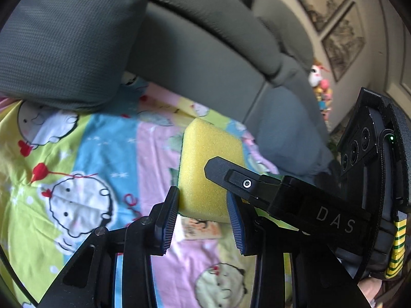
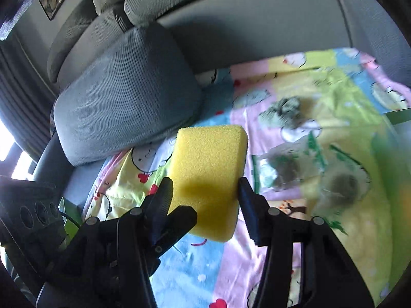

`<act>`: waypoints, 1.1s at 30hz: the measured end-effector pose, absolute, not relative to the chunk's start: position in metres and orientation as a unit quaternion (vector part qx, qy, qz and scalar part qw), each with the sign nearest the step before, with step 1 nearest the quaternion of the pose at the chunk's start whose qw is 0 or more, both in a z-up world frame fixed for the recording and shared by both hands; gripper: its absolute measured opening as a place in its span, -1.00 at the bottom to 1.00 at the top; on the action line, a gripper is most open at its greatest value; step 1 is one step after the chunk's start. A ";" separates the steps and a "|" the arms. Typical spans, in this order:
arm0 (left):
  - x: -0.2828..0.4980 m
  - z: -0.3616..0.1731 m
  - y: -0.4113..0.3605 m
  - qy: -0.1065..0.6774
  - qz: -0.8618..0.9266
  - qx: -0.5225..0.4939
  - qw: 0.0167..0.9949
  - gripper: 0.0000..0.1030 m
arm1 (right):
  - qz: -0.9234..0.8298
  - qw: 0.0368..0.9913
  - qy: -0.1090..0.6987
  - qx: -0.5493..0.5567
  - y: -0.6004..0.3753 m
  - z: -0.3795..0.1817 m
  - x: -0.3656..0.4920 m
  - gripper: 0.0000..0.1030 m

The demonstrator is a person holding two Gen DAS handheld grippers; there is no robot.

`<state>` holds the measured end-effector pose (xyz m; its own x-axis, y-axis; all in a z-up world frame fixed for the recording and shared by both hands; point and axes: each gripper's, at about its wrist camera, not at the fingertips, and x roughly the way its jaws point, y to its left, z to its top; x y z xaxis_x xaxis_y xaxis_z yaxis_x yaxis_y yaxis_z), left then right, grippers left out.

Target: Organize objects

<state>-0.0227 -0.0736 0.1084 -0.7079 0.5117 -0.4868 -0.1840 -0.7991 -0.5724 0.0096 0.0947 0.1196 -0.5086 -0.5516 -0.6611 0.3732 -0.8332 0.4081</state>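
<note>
Both the left gripper (image 1: 203, 220) and right gripper (image 2: 205, 205) pinch the yellow foam sponge (image 2: 209, 173) mid-frame above the cartoon-print sheet (image 1: 84, 159), while grey scouring pads (image 2: 281, 114) at right seemingly await sorting.

Grey sofa (image 1: 205, 51) under a cartoon-print sheet (image 1: 77, 166), grey cushion (image 2: 123, 92) (ribbed weave), framed pictures (image 1: 341, 48) on the wall.

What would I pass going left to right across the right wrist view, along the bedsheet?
Grey cushion → yellow sponge, held in the tool → clear bags of grey-green stuff on the cartoon sheet.
</note>
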 end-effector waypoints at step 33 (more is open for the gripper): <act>0.001 0.144 0.010 -0.217 0.882 -0.284 0.306 -0.25 | -0.915 0.183 -0.116 0.341 0.182 0.166 0.062 0.02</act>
<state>0.0009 0.0104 0.1436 -0.6515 0.6638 -0.3675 -0.4170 -0.7179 -0.5575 0.0618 0.1821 0.1656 -0.7008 -0.4138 -0.5810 0.2553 -0.9061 0.3374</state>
